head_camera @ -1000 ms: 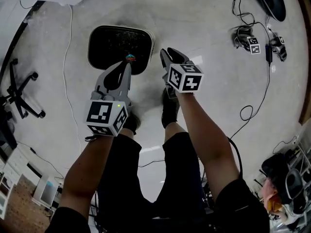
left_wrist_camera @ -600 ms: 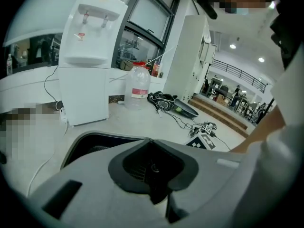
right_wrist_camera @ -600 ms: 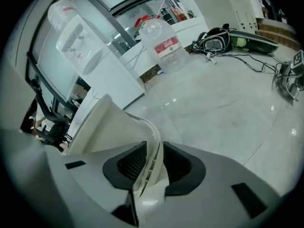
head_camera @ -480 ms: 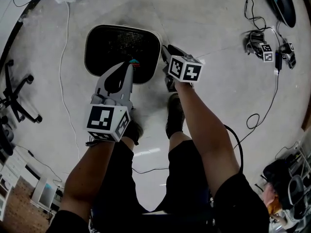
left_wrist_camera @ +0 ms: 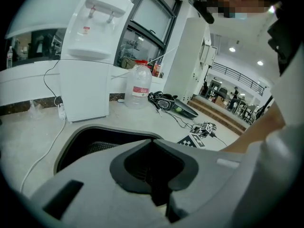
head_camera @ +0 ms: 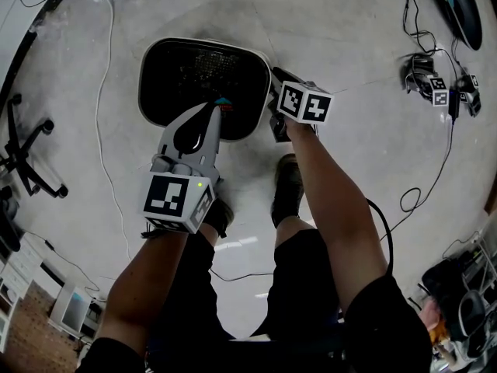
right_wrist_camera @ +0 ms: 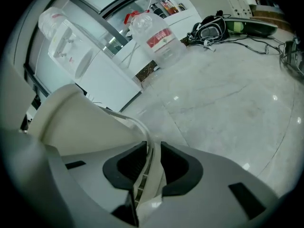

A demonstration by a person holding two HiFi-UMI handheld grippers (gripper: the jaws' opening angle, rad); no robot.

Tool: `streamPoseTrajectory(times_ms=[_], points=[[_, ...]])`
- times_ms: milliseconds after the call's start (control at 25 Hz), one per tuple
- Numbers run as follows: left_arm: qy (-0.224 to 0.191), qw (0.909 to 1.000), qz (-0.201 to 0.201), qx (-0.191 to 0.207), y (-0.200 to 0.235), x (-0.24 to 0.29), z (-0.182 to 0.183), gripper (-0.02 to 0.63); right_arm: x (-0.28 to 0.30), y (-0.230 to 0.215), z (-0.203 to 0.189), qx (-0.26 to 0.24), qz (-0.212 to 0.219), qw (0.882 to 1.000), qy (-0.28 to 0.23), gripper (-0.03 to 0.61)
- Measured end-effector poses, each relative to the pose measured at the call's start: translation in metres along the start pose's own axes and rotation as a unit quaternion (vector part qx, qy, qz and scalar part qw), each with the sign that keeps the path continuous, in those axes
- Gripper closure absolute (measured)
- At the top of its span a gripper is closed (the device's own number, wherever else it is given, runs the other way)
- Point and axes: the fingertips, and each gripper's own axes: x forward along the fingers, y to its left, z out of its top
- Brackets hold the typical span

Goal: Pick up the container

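two grippers meet the container (head_camera: 194,76) on the floor: right gripper (head_camera: 278,82) fingers are clamped on its thin white rim (right_wrist_camera: 136,124), left gripper (head_camera: 208,116) fingers clenched on nothing. it looks light, stiff plastic, so the rim suits gripping.

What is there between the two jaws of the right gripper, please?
The pale rim of the container: the right gripper is shut on it, as the right gripper view shows.

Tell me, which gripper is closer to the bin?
Right. The right gripper is clamped on the bin, on its right rim. The left gripper, shut and empty, hangs above the bin's near edge.
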Motion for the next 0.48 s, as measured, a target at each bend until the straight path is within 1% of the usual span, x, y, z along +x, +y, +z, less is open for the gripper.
streamPoseTrajectory(times_ms=[120, 200, 240, 280, 360, 480], points=[[0.004, 1.0, 0.001, 0.0, 0.003, -0.002, -0.002, 0.603, 0.002, 0.001, -0.002, 0.004, 0.009, 1.0, 0.003, 0.506], [0.005, 1.0, -0.003, 0.004, 0.003, -0.002, -0.001, 0.603, 0.001, 0.004, -0.002, -0.003, 0.012, 1.0, 0.006, 0.508], [0.005, 1.0, -0.004, 0.004, 0.003, -0.003, 0.0, 0.603, 0.001, 0.005, -0.002, -0.011, 0.01, 1.0, 0.009, 0.523], [0.005, 1.0, -0.004, 0.002, 0.003, -0.004, 0.0, 0.603, 0.0, 0.006, -0.003, -0.017, 0.006, 1.0, 0.013, 0.525], [0.006, 1.0, -0.001, -0.001, 0.004, -0.005, 0.001, 0.603, -0.003, 0.005, -0.002, -0.01, -0.002, 1.0, 0.017, 0.528], [0.016, 0.9998, 0.005, 0.007, 0.003, -0.01, 0.002, 0.603, -0.015, 0.004, 0.007, 0.002, -0.015, 1.0, 0.011, 0.531]])
